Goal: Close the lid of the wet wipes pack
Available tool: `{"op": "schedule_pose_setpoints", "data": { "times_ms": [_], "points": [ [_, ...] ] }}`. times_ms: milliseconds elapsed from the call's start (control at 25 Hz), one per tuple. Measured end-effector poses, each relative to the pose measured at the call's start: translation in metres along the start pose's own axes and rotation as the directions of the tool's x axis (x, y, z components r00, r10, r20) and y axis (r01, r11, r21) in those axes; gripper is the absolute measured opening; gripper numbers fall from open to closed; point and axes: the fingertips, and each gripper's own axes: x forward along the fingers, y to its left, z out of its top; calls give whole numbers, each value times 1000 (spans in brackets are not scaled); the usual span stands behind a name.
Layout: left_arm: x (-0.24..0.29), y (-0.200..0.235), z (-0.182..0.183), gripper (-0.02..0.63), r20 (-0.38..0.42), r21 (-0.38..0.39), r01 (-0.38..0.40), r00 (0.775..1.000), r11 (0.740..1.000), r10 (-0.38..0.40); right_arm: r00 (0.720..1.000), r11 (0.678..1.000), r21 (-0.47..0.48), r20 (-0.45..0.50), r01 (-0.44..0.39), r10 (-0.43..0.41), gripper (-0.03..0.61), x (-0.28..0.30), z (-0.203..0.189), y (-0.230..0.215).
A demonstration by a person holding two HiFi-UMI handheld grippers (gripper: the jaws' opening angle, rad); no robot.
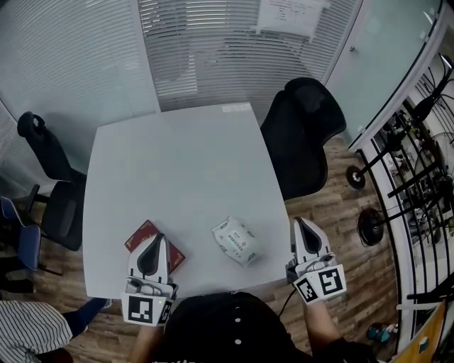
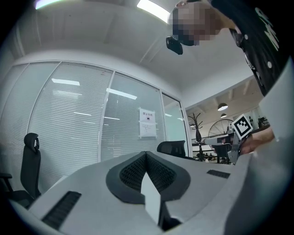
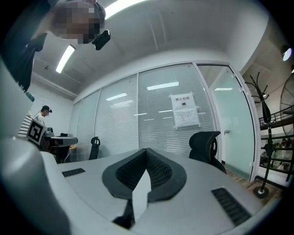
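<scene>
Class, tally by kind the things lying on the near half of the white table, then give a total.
wet wipes pack: 1
red booklet: 1
Total: 2

This is an office meeting room. A white table (image 1: 177,163) stands with black office chairs (image 1: 303,138) beside it. The glass walls (image 1: 71,64) have blinds (image 1: 206,57), and a paper notice (image 1: 287,15) is stuck on one.

legible text: none | notice (image 3: 184,111): too small | wet wipes pack (image 1: 236,240): blurred
</scene>
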Motion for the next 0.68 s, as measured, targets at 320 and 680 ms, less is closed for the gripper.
{"op": "schedule_pose_setpoints", "data": {
  "times_ms": [320,680],
  "points": [
    [1,1,1,14,-3,-2,-3,1000,1000,3,1000,1000,-6,-11,0,0,28,6,-1,0],
    [3,-2,2,14,3,1,3,1000,1000,-3,1000,1000,-10,6,11,-11,28,8,2,0]
  ]
}}
